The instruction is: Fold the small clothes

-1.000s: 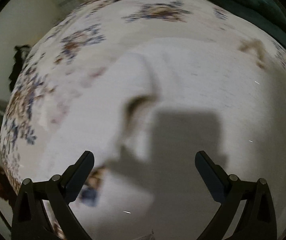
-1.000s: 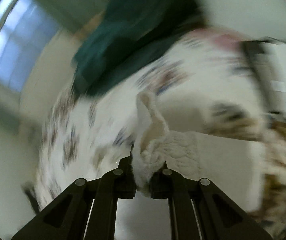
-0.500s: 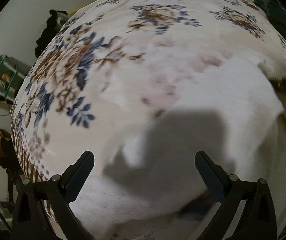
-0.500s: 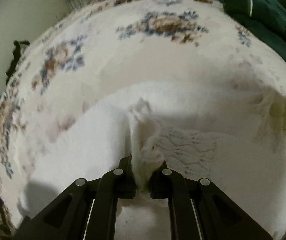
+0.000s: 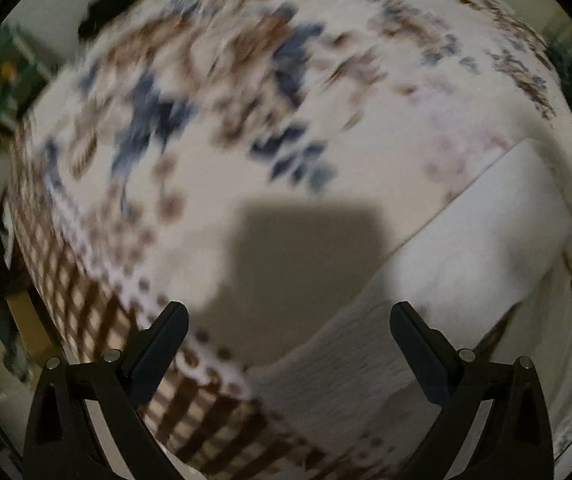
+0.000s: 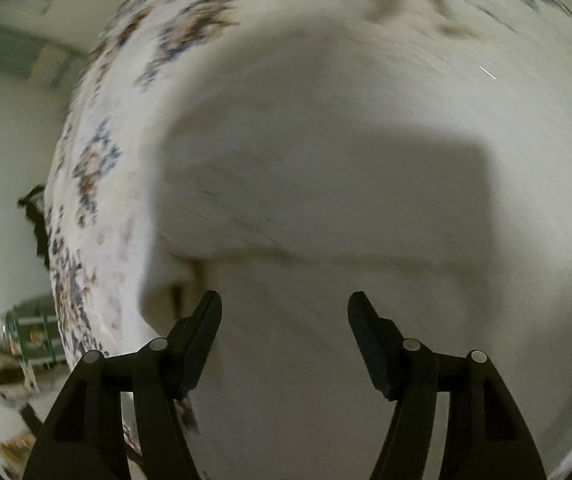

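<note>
Since half a second earlier, swung left over the floral bedspread (image 5: 190, 128): left gripper (image 5: 288, 336) spread wide and empty, one white garment (image 5: 466, 264) lying ahead-right under its right finger. Right view: let go of the fabric, right gripper (image 6: 284, 320) parted wide just above that single white garment (image 6: 326, 152), filling the frame.

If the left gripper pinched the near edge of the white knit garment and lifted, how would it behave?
The white garment would likely sag; it lies limp, folded over itself on the floral bedspread. Its ribbed knit hem looks soft, so the open left gripper should hold it without slipping. It probably weighs little, being thin.
</note>
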